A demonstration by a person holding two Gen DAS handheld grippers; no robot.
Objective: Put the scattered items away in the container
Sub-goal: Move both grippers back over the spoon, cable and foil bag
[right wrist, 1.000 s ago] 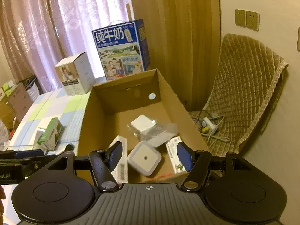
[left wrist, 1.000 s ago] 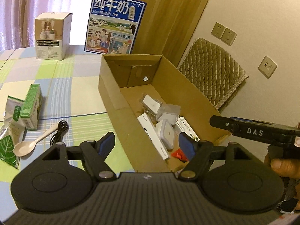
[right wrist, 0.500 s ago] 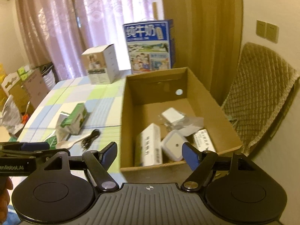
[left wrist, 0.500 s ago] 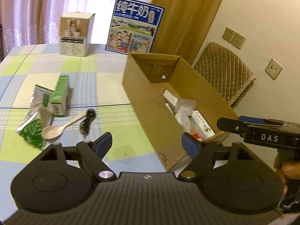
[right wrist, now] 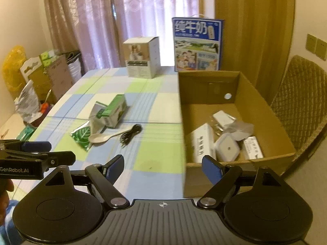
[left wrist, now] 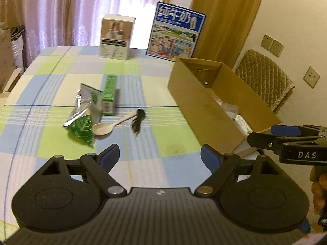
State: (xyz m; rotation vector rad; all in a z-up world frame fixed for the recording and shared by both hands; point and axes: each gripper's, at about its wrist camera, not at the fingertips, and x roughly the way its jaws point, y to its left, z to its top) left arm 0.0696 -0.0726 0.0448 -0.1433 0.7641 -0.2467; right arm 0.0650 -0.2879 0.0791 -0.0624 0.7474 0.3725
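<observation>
An open cardboard box (left wrist: 204, 106) (right wrist: 265, 110) stands at the table's right edge and holds several small white packages (right wrist: 226, 147). On the checked tablecloth to its left lie a green leaf-print pouch (left wrist: 80, 127) (right wrist: 81, 135), a silver-green packet (left wrist: 90, 100), a green carton (left wrist: 109, 95) (right wrist: 114, 111), a beige spoon (left wrist: 111, 124) (right wrist: 107, 136) and a black cable (left wrist: 138, 119) (right wrist: 130, 133). My left gripper (left wrist: 158, 156) is open and empty, above the table short of the spoon. My right gripper (right wrist: 162, 167) is open and empty by the box's near left corner.
A blue milk carton case (left wrist: 175, 35) (right wrist: 197, 45) and a white product box (left wrist: 116, 36) (right wrist: 142, 57) stand at the table's far edge. A quilted chair (right wrist: 300, 100) is right of the box. Boxes and bags (right wrist: 30, 85) sit on the floor left of the table.
Both grippers have pulled back from over the box and swung left. The scattered items on the tablecloth have come into view. Both stay open and empty.
</observation>
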